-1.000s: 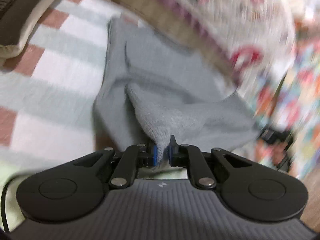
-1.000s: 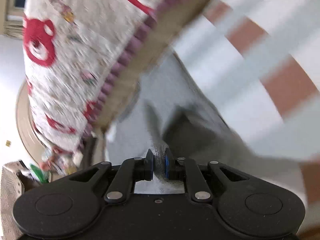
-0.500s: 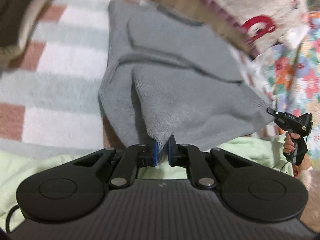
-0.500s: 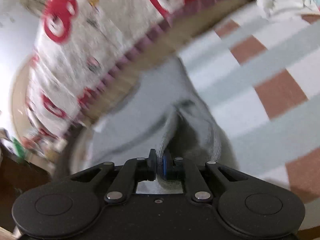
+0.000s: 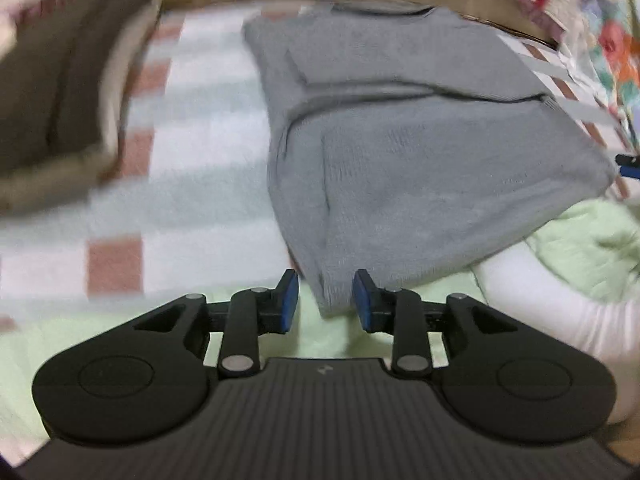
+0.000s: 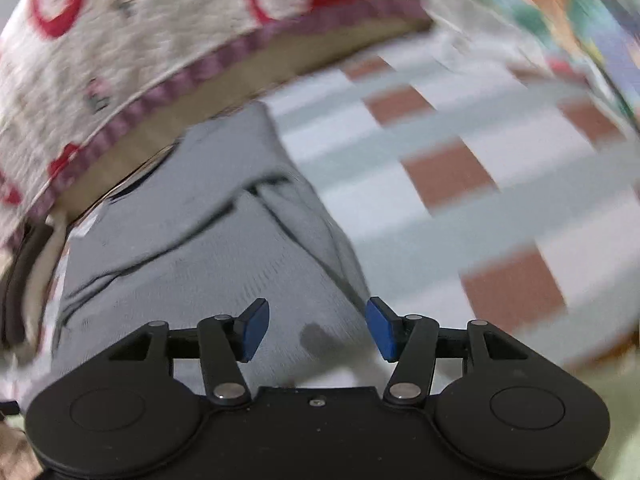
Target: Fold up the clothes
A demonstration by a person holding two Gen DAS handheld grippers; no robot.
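A grey knitted garment [image 5: 408,152] lies folded on a checked white, grey and brown bed cover [image 5: 132,216]. My left gripper [image 5: 325,300] is open, its blue pads apart on either side of the garment's near left corner without pinching it. In the right wrist view the same grey garment [image 6: 200,264] spreads below my right gripper [image 6: 318,328], which is open wide over the near right corner. The other gripper's tip [image 5: 628,162] shows at the right edge of the left wrist view.
A white blanket with red bear prints [image 6: 140,36] and a tan edge runs along the far side. A dark cushion [image 5: 52,92] lies at far left. Pale green fabric [image 5: 580,240] and a white sleeve [image 5: 540,292] sit near me. The checked cover [image 6: 460,184] extends right.
Both grippers were shut on the garment's corners; both have opened and let go. The grey garment now lies flatter on the cover, drawn toward the near edge.
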